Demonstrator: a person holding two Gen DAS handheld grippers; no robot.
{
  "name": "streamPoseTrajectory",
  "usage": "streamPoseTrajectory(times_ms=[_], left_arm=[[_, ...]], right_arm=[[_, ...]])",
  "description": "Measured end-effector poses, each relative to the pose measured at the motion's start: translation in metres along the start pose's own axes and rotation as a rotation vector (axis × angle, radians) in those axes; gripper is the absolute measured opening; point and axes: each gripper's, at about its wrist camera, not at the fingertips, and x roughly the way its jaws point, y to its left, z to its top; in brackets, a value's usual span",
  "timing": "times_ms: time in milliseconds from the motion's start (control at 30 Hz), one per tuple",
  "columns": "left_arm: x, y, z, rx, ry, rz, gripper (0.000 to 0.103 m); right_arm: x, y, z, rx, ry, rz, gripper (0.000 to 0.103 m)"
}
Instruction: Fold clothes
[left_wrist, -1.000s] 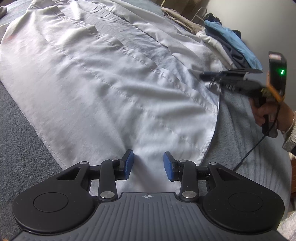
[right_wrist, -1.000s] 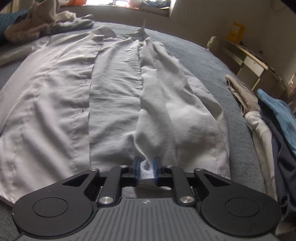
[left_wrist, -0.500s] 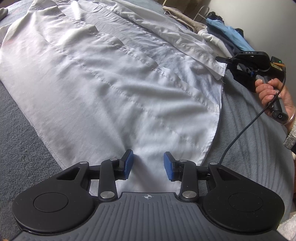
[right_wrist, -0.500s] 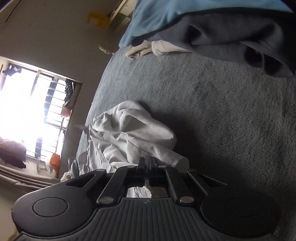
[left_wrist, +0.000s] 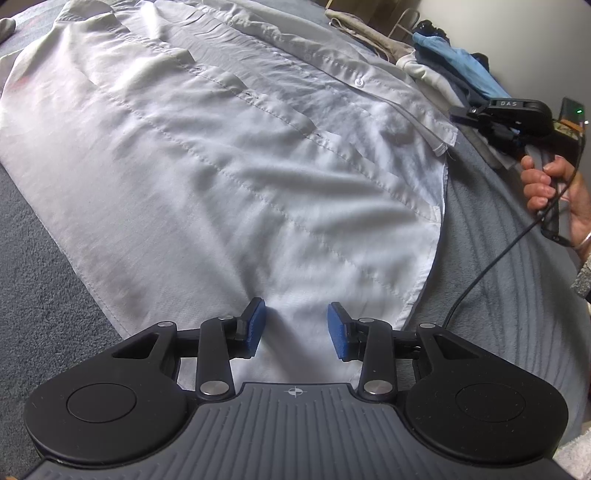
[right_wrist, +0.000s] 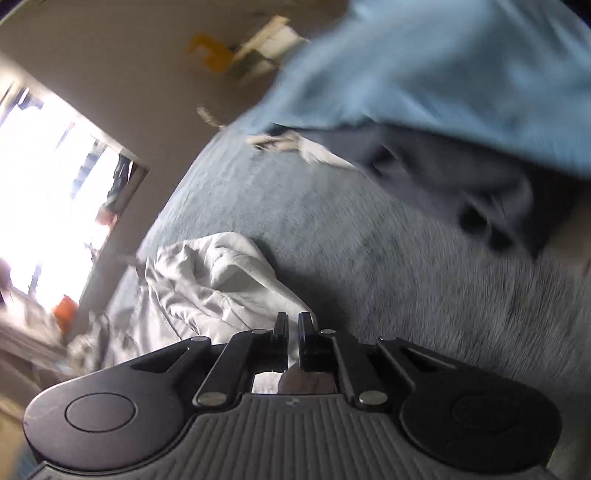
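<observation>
A white button-up shirt (left_wrist: 221, 155) lies spread on a grey bed cover (left_wrist: 498, 258). My left gripper (left_wrist: 295, 314) stands open over the shirt's near hem, its blue pads (left_wrist: 255, 325) wide apart with cloth below them. My right gripper (left_wrist: 456, 112), held by a hand (left_wrist: 543, 184), hangs just off the shirt's right front corner (left_wrist: 441, 146), clear of it. In the blurred right wrist view, my right gripper (right_wrist: 291, 321) is opening its jaws to a narrow gap with nothing between them. The rumpled shirt (right_wrist: 207, 280) lies beyond its fingers.
A pile of other clothes (left_wrist: 454, 59) sits at the bed's far right: a light blue garment (right_wrist: 443, 74) over a dark one (right_wrist: 461, 173). A black cable (left_wrist: 491, 266) trails from the right gripper across the cover. A bright window (right_wrist: 44, 184) is at the left.
The right gripper carried the shirt's front flap out to the right, rolled over, and let the cloth go; the flap now lies flat. The left gripper has not moved.
</observation>
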Motion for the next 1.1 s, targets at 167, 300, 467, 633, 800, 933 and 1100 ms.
streamPoseTrajectory(times_ms=[167, 300, 467, 633, 800, 933, 1100], left_arm=[[0.000, 0.000, 0.000, 0.000, 0.001, 0.000, 0.038], [0.000, 0.000, 0.000, 0.001, -0.001, 0.001, 0.038], [0.000, -0.001, -0.001, 0.002, -0.002, 0.004, 0.038], [0.000, -0.002, -0.002, 0.001, -0.001, 0.006, 0.038], [0.001, -0.003, -0.003, 0.000, -0.002, 0.009, 0.038], [0.001, -0.004, -0.002, 0.000, -0.002, 0.013, 0.038], [0.001, -0.005, -0.002, 0.001, -0.002, 0.018, 0.040]], right_arm=[[-0.001, 0.064, -0.029, -0.545, 0.022, -0.022, 0.017], [0.006, 0.095, -0.065, -0.846, 0.064, -0.070, 0.020], [0.010, 0.095, -0.080, -0.983, 0.072, -0.158, 0.020], [0.018, 0.095, -0.078, -1.010, 0.056, -0.204, 0.020], [0.019, 0.093, -0.071, -0.964, 0.032, -0.229, 0.019], [0.018, 0.092, -0.072, -0.966, 0.024, -0.217, 0.019], [0.020, 0.099, -0.088, -1.107, 0.020, -0.232, 0.018]])
